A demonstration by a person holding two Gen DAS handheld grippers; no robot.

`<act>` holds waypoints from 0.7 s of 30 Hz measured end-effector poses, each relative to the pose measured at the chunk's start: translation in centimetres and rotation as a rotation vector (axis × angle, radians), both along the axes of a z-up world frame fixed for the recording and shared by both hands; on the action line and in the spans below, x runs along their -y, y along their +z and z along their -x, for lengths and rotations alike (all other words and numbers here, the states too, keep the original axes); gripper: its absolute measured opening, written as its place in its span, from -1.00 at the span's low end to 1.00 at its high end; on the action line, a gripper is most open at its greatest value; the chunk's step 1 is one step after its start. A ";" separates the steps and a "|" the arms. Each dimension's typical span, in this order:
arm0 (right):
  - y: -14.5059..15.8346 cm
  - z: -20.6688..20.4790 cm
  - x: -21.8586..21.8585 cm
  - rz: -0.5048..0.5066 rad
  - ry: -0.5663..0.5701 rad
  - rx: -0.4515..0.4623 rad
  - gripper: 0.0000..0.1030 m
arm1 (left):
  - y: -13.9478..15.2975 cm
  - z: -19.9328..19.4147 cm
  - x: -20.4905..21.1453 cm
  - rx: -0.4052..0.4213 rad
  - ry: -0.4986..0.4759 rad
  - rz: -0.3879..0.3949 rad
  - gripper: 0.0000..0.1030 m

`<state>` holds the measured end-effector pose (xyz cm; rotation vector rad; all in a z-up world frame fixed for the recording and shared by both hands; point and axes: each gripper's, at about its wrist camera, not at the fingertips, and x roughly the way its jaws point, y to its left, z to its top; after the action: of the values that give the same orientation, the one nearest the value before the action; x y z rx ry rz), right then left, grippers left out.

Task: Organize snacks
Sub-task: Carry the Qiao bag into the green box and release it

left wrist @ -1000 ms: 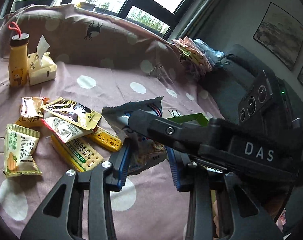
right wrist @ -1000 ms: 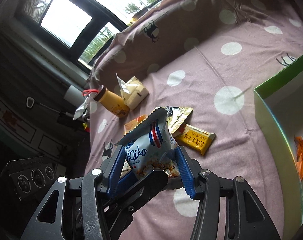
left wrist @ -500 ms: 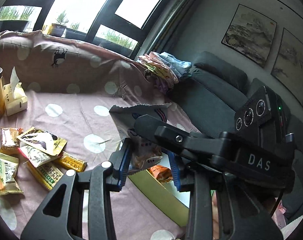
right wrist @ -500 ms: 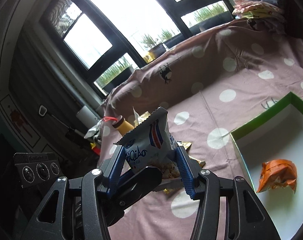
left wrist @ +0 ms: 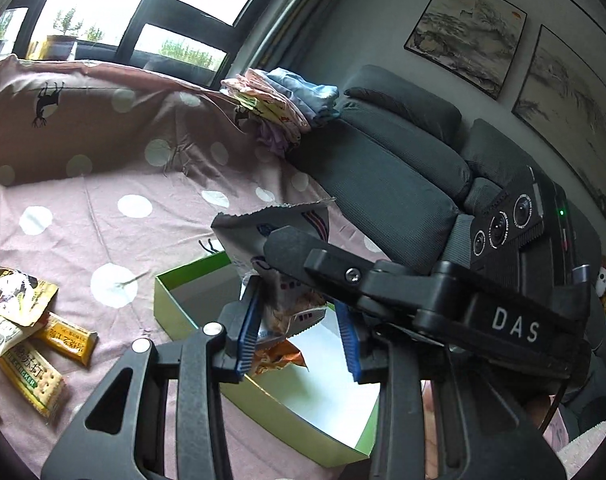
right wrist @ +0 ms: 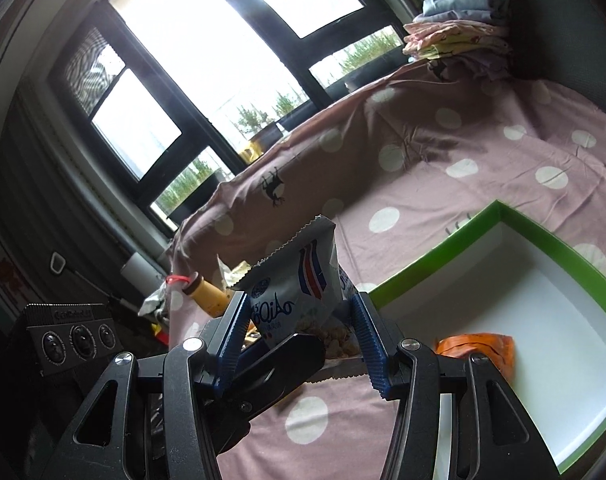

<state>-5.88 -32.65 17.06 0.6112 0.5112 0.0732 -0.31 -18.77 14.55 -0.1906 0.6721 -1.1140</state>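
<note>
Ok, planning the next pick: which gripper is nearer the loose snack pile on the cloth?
Left. The left gripper is toward the snack pile; the right gripper comes in from the far side, over the green box.

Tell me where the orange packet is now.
The orange packet lies inside the green box, on its white floor near the front. In the right wrist view it shows just right of the gripper.
</note>
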 end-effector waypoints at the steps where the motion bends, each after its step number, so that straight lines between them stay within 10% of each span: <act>1: -0.1 0.2 0.5 -0.004 -0.012 -0.002 0.06 | -0.1 0.0 0.6 0.001 -0.012 -0.009 -0.34; 21: -3.9 1.0 6.9 -0.102 -0.191 -0.140 0.06 | -3.5 -1.7 7.9 -0.141 -0.150 -0.106 -0.34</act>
<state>-6.83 -39.60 13.19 0.7663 0.5846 -0.1261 1.37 -26.67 11.09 -0.1304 0.8807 -1.2131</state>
